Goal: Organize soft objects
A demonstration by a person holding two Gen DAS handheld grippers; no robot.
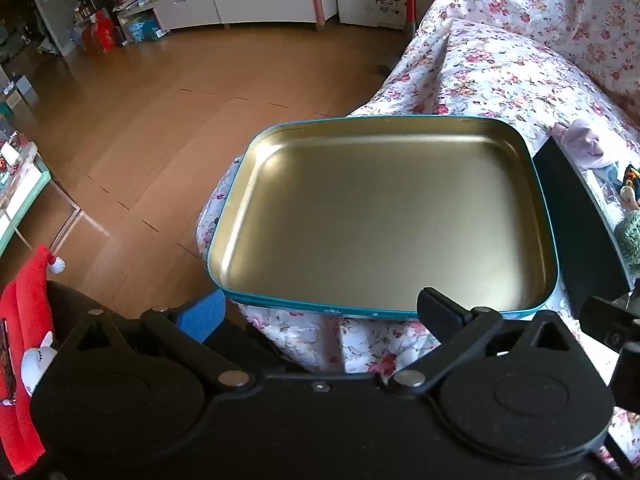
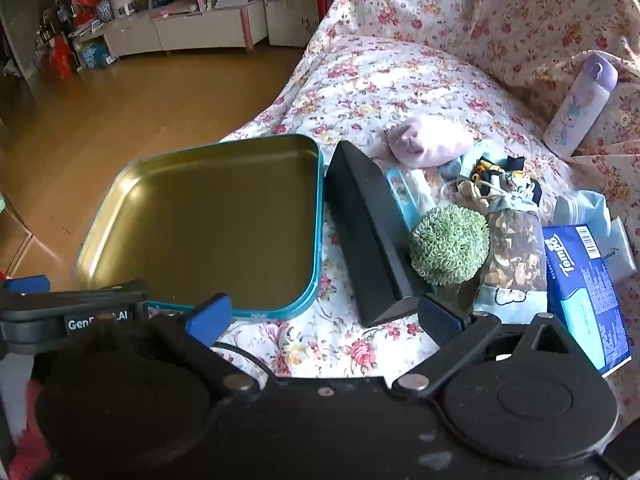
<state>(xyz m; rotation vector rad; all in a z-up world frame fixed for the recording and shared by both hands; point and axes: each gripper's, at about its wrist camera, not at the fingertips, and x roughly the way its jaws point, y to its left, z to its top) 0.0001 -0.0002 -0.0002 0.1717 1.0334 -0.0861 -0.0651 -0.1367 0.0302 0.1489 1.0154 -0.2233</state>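
Note:
An empty gold tin tray with a teal rim (image 1: 540,200) (image 2: 319,184) lies on the flower-patterned sofa cover. My left gripper (image 1: 320,312) hovers over its near edge, open, nothing between its fingers. To the tray's right, in the right wrist view, sits a pile of soft things: a green fuzzy ball (image 2: 448,246), a pale pink bundle (image 2: 430,142), patterned socks (image 2: 504,178) and a brown floral pouch (image 2: 514,248). My right gripper (image 2: 324,318) is open above the cover, between the tray and the pile, holding nothing.
A black wedge-shaped box (image 2: 372,232) lies between the tray and the pile. A blue tissue pack (image 2: 584,288) and a lilac bottle (image 2: 580,104) are at the right. The sofa edge drops to a wooden floor (image 1: 160,120) on the left. A red plush (image 1: 24,340) hangs at lower left.

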